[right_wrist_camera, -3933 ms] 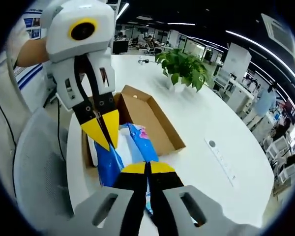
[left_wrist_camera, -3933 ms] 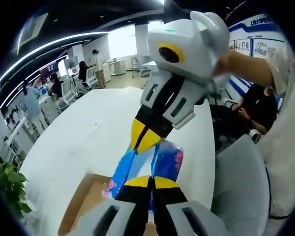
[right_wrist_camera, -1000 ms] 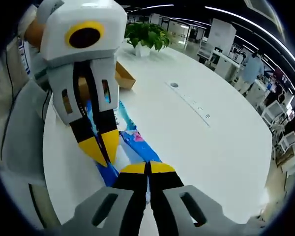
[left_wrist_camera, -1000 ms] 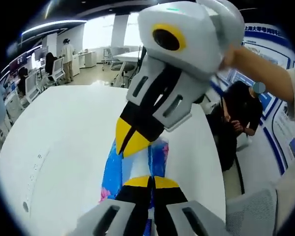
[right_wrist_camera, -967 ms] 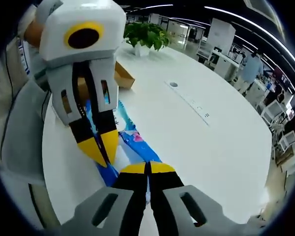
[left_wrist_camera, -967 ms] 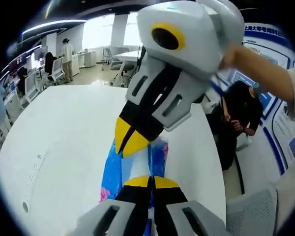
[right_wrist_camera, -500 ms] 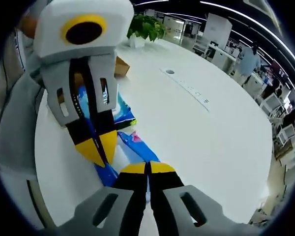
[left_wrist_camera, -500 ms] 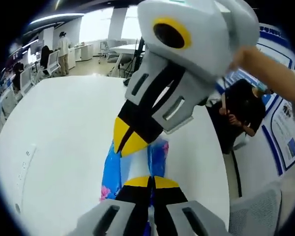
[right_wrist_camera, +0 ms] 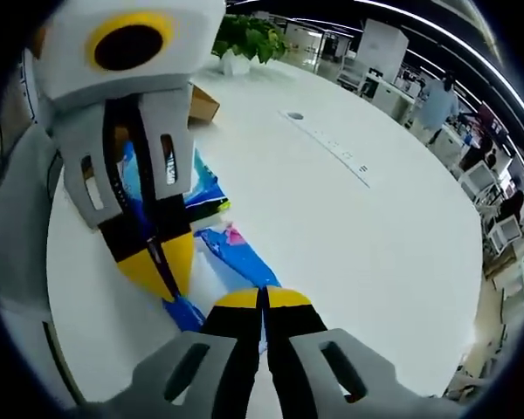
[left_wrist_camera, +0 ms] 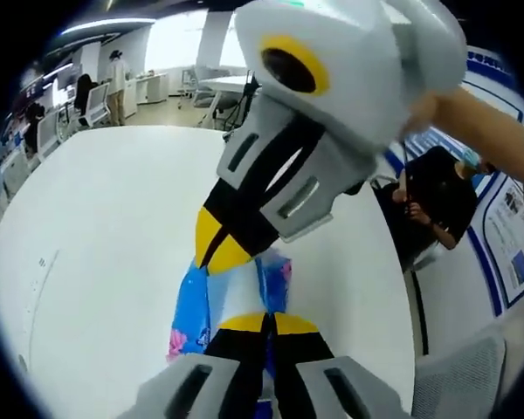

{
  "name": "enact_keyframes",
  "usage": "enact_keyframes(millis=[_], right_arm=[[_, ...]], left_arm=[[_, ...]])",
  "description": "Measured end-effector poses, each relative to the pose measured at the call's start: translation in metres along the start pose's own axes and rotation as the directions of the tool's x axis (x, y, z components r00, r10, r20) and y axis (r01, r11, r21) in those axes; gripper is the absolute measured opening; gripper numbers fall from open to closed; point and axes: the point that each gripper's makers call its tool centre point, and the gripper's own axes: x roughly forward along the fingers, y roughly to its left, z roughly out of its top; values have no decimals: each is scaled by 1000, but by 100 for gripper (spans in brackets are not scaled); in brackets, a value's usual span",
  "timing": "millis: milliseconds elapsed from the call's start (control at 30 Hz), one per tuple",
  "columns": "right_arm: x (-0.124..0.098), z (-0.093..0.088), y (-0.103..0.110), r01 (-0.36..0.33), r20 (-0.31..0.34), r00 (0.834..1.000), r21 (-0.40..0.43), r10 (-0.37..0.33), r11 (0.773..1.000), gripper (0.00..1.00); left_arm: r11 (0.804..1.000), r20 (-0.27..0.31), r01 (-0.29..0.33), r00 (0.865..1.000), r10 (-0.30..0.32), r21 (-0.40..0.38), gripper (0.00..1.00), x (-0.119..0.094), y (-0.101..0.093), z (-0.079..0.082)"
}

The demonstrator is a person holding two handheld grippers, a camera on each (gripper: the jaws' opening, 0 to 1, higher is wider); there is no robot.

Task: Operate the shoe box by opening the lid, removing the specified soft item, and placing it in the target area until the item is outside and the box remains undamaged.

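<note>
since the earliest pictures the cardboard shoe box (right_wrist_camera: 205, 105) has dropped from the middle of the right gripper view to a small brown corner behind the other tool, and over the last second the blue printed soft item (left_wrist_camera: 196, 301) has sunk closer to the white counter (left_wrist_camera: 105, 227), with both cameras swinging as the hands carry it. the left gripper (left_wrist_camera: 263, 321) has its fingers clenched on one end of the soft item, and the right gripper (right_wrist_camera: 262, 297) is clamped on the other end, so the soft item hangs stretched between the two tools, outside the box and over open counter. holding it at both ends likely keeps it flat and controlled for laying down, and working well away from the box keeps the cardboard from being knocked. the other tool's body covers much of the soft item in each view, so its full outline and print cannot be read, and whether it already touches the counter is hard to tell. most of the box is hidden, so its lid and condition cannot be judged. a potted plant (right_wrist_camera: 244, 39) stands further back on the counter.
</note>
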Motion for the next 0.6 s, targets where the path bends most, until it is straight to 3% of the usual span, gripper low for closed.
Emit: enact_keyframes(millis=[400,600], right_arm=[[-1,-3,1,6,-18,1000,1,-6,1000,0],[-2,-3,-1,23,-27,999,3,-23,1000,1]], left_arm=[[1000,0,-8,1000,8,0,1,-2,1,-2],[1000,10,-6,1000,6,5,9,-5,-4,0]])
